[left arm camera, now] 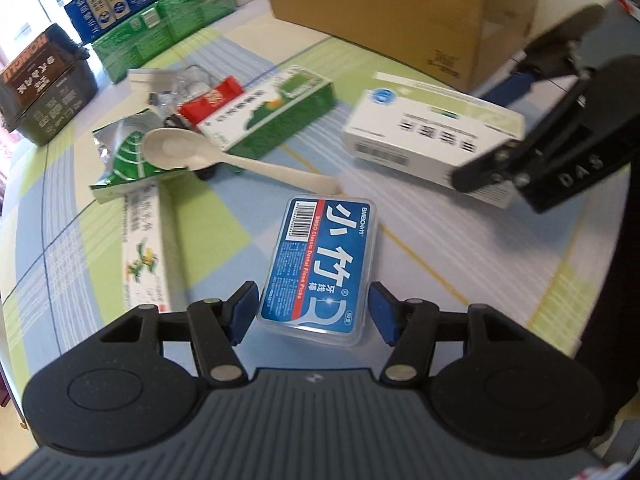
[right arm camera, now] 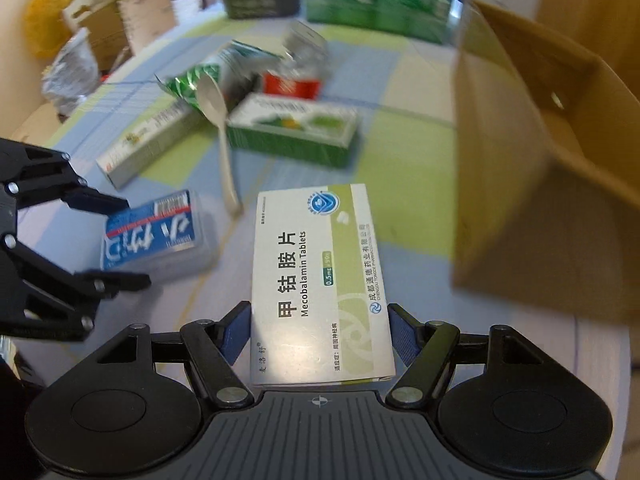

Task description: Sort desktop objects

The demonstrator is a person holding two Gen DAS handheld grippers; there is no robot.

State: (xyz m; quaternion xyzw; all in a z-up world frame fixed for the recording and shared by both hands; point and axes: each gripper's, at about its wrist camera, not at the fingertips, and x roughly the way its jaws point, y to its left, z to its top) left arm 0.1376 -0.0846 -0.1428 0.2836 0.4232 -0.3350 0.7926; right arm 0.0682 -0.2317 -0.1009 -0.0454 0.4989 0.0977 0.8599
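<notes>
A blue floss-pick box (left arm camera: 320, 268) lies on the checked tablecloth between the fingers of my left gripper (left arm camera: 314, 312); the pads stand just off its sides, so the gripper is open. It also shows in the right wrist view (right arm camera: 154, 236). My right gripper (right arm camera: 320, 332) is shut on a white and green Mecobalamin tablet box (right arm camera: 320, 280) and holds it above the table. That box also shows in the left wrist view (left arm camera: 432, 136).
A large cardboard box (right arm camera: 540, 160) stands open at the right. A white spoon (left arm camera: 224, 156), a green medicine box (left arm camera: 276, 108), a long white box (left arm camera: 148, 248), a torn green packet (left arm camera: 124, 156) and stacked cartons (left arm camera: 160, 20) lie beyond.
</notes>
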